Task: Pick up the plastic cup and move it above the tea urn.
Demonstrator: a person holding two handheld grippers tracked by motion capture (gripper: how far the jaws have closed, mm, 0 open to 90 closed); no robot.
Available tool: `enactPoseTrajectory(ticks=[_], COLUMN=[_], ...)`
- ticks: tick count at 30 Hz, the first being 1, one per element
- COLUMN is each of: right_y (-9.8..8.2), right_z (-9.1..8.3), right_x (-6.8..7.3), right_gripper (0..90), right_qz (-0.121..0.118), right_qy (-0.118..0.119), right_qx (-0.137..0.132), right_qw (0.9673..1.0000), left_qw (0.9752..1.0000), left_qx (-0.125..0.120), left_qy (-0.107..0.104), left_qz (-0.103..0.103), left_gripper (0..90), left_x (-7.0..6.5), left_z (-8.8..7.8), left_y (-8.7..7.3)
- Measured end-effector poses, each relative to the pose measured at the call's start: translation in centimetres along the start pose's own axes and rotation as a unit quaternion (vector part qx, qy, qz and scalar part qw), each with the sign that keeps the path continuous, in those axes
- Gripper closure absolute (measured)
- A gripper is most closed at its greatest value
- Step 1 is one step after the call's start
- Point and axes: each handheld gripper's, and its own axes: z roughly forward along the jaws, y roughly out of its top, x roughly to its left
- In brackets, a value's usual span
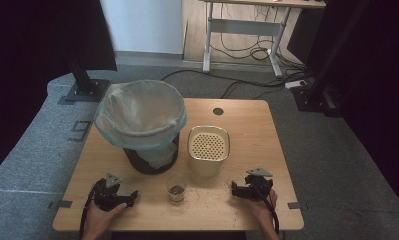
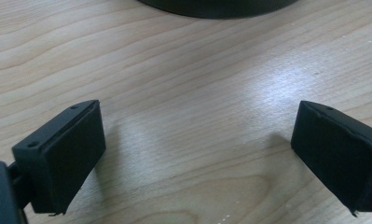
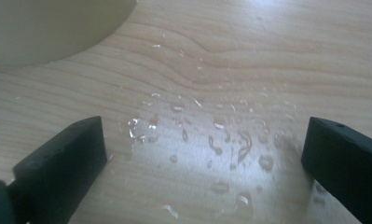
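Small clear glass cup (image 1: 176, 187) stands near-centre on table (image 1: 247, 130), between left gripper (image 1: 118, 195) and right gripper (image 1: 242, 189). Both sets of fingers spread wide, empty. Cup judged light, rigid, breakable, possibly wet-slick; grip its side wall mid-height.

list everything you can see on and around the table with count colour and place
light wooden table: one, centre of the high view
black waste bin with pale plastic liner: one, back left of the table
cream square container with perforated top: one, middle of the table, right of the bin
small clear glass cup with dark bits inside: one, front centre
water droplets: many, clear, on the wood between the right gripper's jaws
white-framed desk: one, on the floor behind
left gripper: one, black, front left, jaws open
right gripper: one, black, front right, jaws open
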Motion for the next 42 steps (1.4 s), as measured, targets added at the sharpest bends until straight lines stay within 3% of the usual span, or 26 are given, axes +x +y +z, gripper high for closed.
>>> enactPoseTrajectory(ticks=[2, 6, 7, 9, 10, 12, 16, 20, 21, 22, 23, 24, 30, 33, 42], right_y=[-0.1, 0.0, 0.0, -0.1, -0.1, -0.3, -0.6, -0.6, -0.6, -0.6, -0.6, -0.5, 0.4, 0.7, 2.3], right_z=[-0.4, -2.3, -2.3, -3.3, -3.3, -3.7, -4.3, -4.9, -4.9, -4.8, -4.8, -4.6, -3.4, -2.7, -0.5], right_x=[0.5, 2.1, 2.1, 3.3, 3.3, 4.5, 7.3, 10.1, 10.1, 11.4, 11.4, 12.5, 15.6, 16.9, 19.3], right_gripper=[2.3, 7.8, 7.8, 11.9, 11.9, 12.8, 14.5, 16.0, 16.0, 15.9, 15.9, 15.9, 18.6, 20.2, 31.2], right_qz=[-0.012, -0.020, -0.020, -0.029, -0.029, -0.047, -0.085, -0.110, -0.110, -0.118, -0.118, -0.124, -0.148, -0.162, -0.167], right_qy=[-0.008, 0.025, 0.025, 0.056, 0.056, 0.087, 0.137, 0.184, 0.184, 0.212, 0.212, 0.236, 0.268, 0.264, 0.266], right_qx=[-0.011, -0.068, -0.068, -0.100, -0.100, -0.100, -0.104, -0.120, -0.120, -0.115, -0.115, -0.113, -0.123, -0.126, -0.146], right_qw=[0.9998, 0.9972, 0.9972, 0.9930, 0.9930, 0.9901, 0.9814, 0.9693, 0.9693, 0.9631, 0.9631, 0.9570, 0.9439, 0.9425, 0.9381], left_qw=[1.0000, 1.0000, 1.0000, 1.0000, 1.0000, 0.9999, 0.9998, 0.9998, 0.9998, 0.9998, 0.9998, 0.9998, 0.9998, 0.9998, 0.9997], left_qx=[0.000, -0.002, -0.002, -0.003, -0.003, -0.002, -0.003, -0.002, -0.002, -0.003, -0.003, -0.003, -0.002, -0.002, -0.002], left_qy=[-0.003, -0.003, -0.003, -0.006, -0.006, -0.010, -0.013, -0.013, -0.013, -0.012, -0.012, -0.012, -0.012, -0.013, -0.016], left_qz=[0.003, 0.004, 0.004, 0.006, 0.006, 0.010, 0.014, 0.014, 0.014, 0.013, 0.013, 0.013, 0.013, 0.015, 0.018], left_gripper=[2.5, 3.3, 3.5, 3.9, 3.9, 3.9, 3.9, 4.0, 4.1, 4.2, 4.3, 4.3, 4.1, 4.1, 4.4], left_x=[-0.1, -0.3, -0.3, -0.6, -0.6, -1.0, -1.4, -1.5, -1.5, -1.5, -1.5, -1.5, -1.6, -1.6, -1.6], left_z=[0.0, -0.1, -0.1, -0.1, -0.1, -0.2, -0.1, -0.1, -0.1, -0.1, -0.1, -0.1, -0.1, -0.1, -0.1], left_y=[0.0, -0.1, -0.1, -0.1, -0.1, -0.2, -0.1, -0.2, -0.2, -0.2, -0.2, -0.2, -0.2, -0.2, -0.2])
